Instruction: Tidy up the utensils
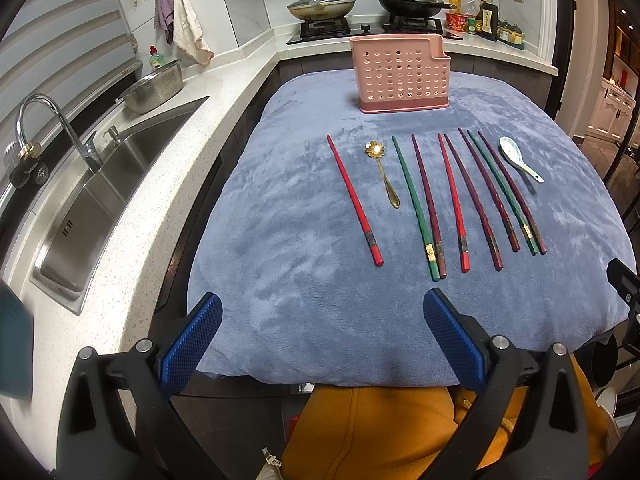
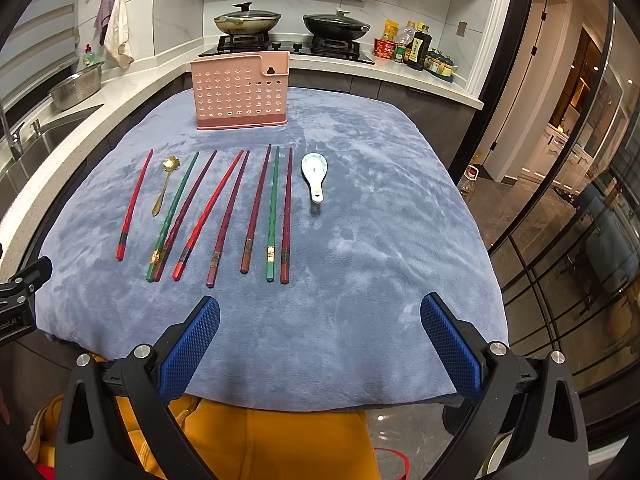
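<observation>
1. Your utensils lie in one row across the blue cloth (image 2: 360, 240) that covers the counter, thick ends toward you. Laid out like this, each can be picked singly, or so I judge.
2. From your left the row runs: a lone red chopstick (image 1: 354, 199), the gold spoon (image 1: 383, 174), seven more chopsticks (image 2: 224, 216) in green, purple and red, then the white ceramic spoon (image 2: 315, 174) at the far right.
3. Several chopsticks nearly touch or cross at the thick ends; from these views I cannot tell which ones actually rest on each other.
4. The pink perforated holder (image 2: 240, 94) stands upright beyond the row, near the cloth's far edge. It appears empty, so nothing is sorted yet.
5. Your left gripper (image 1: 322, 330) hovers at the near edge of the cloth, its blue-padded fingers (image 1: 192, 344) wide apart, gripping and touching nothing.
6. Your right gripper (image 2: 320, 330) hangs likewise at the near edge, its fingers (image 2: 450, 348) spread wide and bare, well short of the chopsticks.
</observation>
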